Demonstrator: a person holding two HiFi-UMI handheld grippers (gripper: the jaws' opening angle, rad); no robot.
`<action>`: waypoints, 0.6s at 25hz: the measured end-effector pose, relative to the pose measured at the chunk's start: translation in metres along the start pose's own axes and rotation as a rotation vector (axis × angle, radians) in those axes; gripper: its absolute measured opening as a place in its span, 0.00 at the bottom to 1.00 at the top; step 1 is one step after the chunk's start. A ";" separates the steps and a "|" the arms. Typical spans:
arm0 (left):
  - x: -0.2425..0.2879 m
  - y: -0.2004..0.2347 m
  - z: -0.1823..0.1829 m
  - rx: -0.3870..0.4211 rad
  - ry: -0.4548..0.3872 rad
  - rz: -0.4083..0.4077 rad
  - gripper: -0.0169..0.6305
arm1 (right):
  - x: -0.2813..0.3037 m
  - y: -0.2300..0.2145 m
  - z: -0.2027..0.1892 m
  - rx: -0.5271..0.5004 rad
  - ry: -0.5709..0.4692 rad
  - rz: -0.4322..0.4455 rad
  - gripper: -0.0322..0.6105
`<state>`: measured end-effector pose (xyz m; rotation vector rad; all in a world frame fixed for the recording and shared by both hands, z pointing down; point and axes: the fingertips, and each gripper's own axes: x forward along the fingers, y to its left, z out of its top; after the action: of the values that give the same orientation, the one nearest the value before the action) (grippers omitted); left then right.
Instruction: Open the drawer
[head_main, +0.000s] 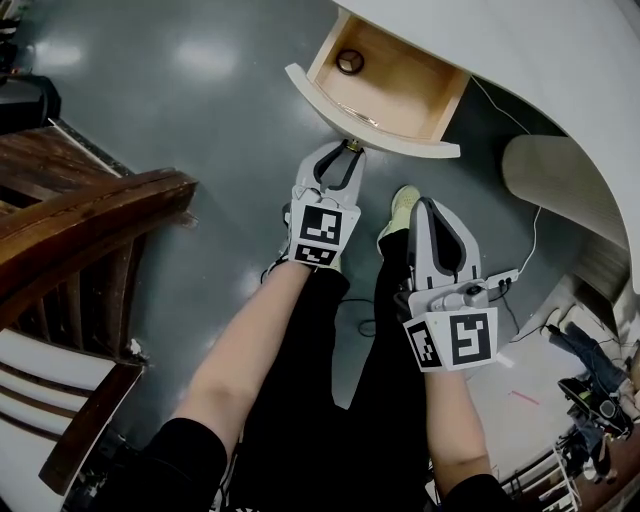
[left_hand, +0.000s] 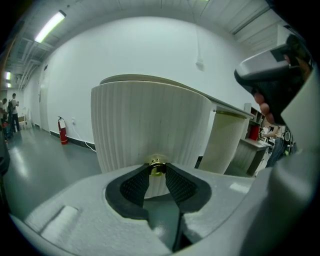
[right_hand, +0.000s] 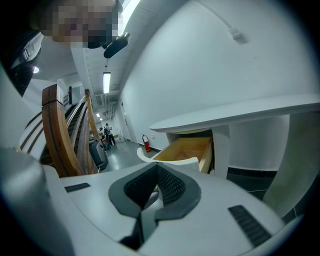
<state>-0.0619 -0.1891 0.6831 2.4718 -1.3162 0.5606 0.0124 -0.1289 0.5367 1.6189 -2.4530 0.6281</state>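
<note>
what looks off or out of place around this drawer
Nothing stands out. The drawer is pulled out and sits square under the desk top, with only a small round object inside. The left tongs are closed on its gold knob.

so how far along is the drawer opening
Mostly done: the drawer stands well out from under the white desk top, its wooden inside and a small round thing in view. In hand: the left gripper is shut on the gold knob at the drawer's front. The right gripper hangs back, shut and empty. Left: perhaps a little more pull, then letting go of the knob.
</note>
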 end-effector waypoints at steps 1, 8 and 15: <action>-0.003 0.000 -0.001 -0.001 0.003 -0.002 0.19 | -0.002 0.002 0.001 0.000 0.000 -0.001 0.07; -0.026 -0.001 -0.010 -0.012 0.023 -0.008 0.19 | -0.011 0.021 0.004 -0.005 0.002 -0.004 0.07; -0.040 -0.003 -0.020 -0.012 0.044 -0.016 0.19 | -0.019 0.029 0.005 -0.009 0.010 -0.011 0.07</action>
<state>-0.0844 -0.1498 0.6822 2.4436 -1.2784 0.5980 -0.0054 -0.1049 0.5180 1.6201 -2.4348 0.6213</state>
